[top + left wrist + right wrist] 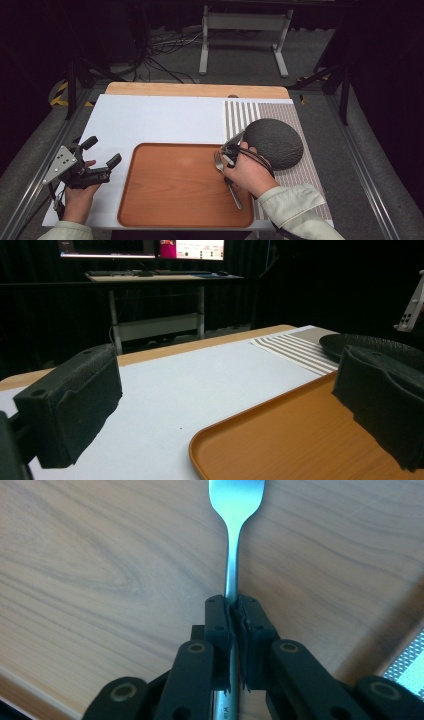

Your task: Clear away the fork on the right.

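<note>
The left tool (102, 159) waits wide open and empty over the worktop (165, 120), beside the tray (170, 200). The right tool (226, 156) is clamped on the fork (235, 540) by its neck above the tray (plate (275, 142) just beyond); setting it down seems left to do.

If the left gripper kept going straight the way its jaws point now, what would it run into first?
Probably the brown tray: the left gripper stands open beside the tray's left edge, jaws aimed across it. If it travels above the rim, the dark plate beyond looks next; depth is unclear.
</note>
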The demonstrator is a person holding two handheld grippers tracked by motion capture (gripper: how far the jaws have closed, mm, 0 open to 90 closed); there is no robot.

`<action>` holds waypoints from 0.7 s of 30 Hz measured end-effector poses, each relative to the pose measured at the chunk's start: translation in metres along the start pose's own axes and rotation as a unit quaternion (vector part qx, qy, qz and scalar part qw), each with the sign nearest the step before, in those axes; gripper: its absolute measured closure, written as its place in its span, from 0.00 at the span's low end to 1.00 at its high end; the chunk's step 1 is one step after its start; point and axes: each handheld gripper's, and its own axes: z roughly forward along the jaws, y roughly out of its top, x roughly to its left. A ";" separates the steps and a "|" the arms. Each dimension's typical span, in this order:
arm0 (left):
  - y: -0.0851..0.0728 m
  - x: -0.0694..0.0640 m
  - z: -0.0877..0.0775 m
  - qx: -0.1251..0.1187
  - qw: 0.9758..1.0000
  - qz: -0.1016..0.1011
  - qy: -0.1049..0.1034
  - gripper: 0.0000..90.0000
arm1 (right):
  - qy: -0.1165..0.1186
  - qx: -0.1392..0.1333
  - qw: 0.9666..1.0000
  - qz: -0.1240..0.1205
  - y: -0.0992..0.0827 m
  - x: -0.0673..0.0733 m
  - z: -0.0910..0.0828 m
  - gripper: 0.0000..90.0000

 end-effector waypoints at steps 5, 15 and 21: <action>0.000 0.000 0.000 -0.001 1.000 0.000 0.000 0.00 | -0.003 0.004 1.000 -0.006 0.000 0.000 0.001 0.93; 0.000 0.000 0.000 -0.001 1.000 0.001 0.000 0.00 | 0.005 -0.022 0.999 -0.027 0.000 0.000 -0.006 0.79; 0.000 0.000 0.000 -0.002 1.000 -0.001 0.001 0.00 | 0.024 -0.132 0.985 -0.107 0.000 0.004 -0.013 0.27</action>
